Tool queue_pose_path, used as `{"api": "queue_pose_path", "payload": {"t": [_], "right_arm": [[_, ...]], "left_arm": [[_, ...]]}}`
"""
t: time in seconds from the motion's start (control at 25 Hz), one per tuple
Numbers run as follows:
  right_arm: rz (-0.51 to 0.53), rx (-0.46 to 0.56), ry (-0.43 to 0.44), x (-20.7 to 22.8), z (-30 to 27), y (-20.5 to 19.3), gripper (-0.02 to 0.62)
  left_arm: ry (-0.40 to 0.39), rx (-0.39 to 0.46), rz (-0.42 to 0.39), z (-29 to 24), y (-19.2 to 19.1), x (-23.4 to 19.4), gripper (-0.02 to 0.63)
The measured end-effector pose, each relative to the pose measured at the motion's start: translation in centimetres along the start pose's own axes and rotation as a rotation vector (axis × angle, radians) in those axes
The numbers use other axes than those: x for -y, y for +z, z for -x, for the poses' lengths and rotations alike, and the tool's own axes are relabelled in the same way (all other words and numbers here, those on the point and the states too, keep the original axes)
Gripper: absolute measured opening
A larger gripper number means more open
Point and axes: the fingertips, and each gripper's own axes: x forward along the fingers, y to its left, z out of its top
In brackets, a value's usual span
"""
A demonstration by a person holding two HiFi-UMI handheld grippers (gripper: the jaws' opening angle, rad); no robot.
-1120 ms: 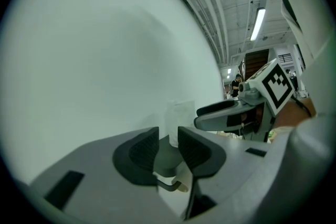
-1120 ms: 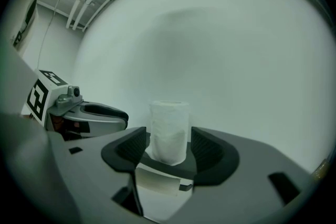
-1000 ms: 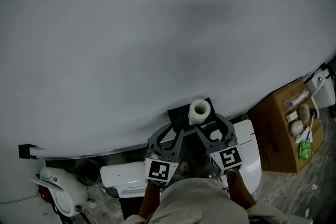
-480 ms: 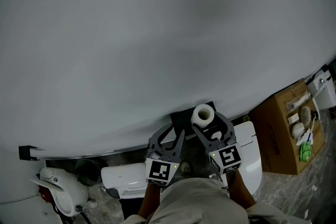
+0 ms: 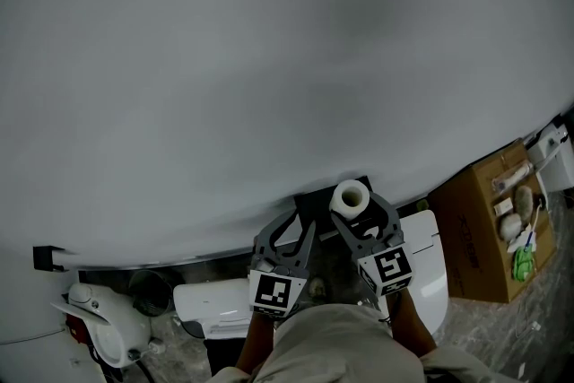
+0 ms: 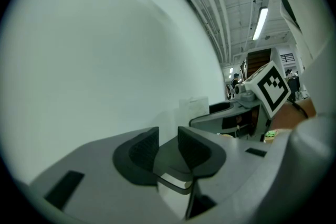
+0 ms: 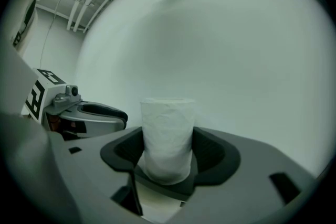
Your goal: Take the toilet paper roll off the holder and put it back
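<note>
A white toilet paper roll (image 5: 350, 195) stands upright between the jaws of my right gripper (image 5: 360, 209), which is shut on it. It sits just right of the black holder (image 5: 311, 203) on the grey wall. In the right gripper view the roll (image 7: 167, 136) fills the gap of the right gripper (image 7: 168, 153), with a pad pressed on each side. My left gripper (image 5: 301, 222) hangs beside it, just below the holder. In the left gripper view the left gripper (image 6: 168, 147) stands open by a narrow gap, with nothing between its pads.
A plain grey wall (image 5: 269, 58) fills most of the view. A white toilet (image 5: 429, 269) lies under the grippers. A cardboard box (image 5: 480, 233) of small items stands at the right, a white appliance (image 5: 103, 323) at the lower left and a black bracket (image 5: 45, 257) on the wall.
Almost nothing: the view has shifted slightly. The right gripper still holds the roll beside the holder and the left gripper has kept its place.
</note>
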Motion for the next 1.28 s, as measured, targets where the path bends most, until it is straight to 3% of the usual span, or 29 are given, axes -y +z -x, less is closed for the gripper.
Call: {"api": "queue_pose_path", "payload": {"t": [1.28], "right_arm": [[0.064,0.081,-0.004,-0.6,3.7,3.5,0.276]], "left_arm": [[0.065,0.044,-0.036,2.8,2.4,1.7,0.109]]}}
